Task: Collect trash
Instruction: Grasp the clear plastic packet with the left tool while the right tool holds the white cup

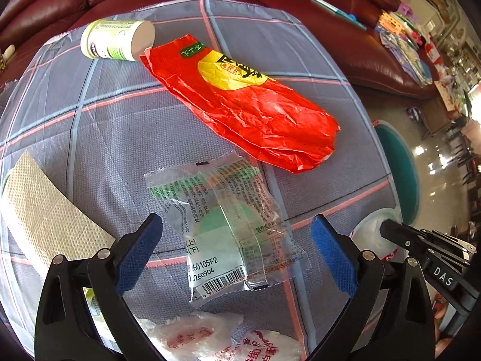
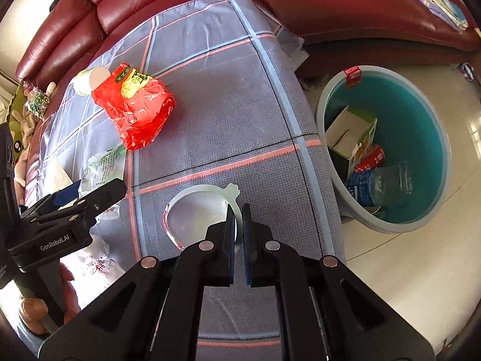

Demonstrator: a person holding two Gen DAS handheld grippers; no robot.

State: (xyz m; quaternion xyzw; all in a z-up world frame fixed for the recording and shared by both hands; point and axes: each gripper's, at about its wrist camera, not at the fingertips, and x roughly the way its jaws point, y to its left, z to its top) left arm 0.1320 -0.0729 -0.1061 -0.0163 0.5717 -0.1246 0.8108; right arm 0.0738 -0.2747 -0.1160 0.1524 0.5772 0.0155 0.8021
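Left wrist view: crumpled white wrappers [image 1: 192, 335] lay nearest, below the left gripper [image 1: 236, 249], fingers wide apart over a clear wrapper [image 1: 228, 225] on the checked tabletop [image 1: 126, 138]. Beyond lay a red bag [image 1: 249, 105] touching a toppled white bottle [image 1: 117, 39].

Right wrist view: right gripper [image 2: 238, 240], fingers clamped on a round lid [image 2: 198, 210]. A teal bin [image 2: 421, 162] with trash stood just beside the tabletop.

"GenRobot.AI" on left gripper [image 2: 90, 198]

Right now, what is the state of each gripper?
Left gripper: open, holding nothing, above the clear wrapper.
Right gripper: shut on the round lid.
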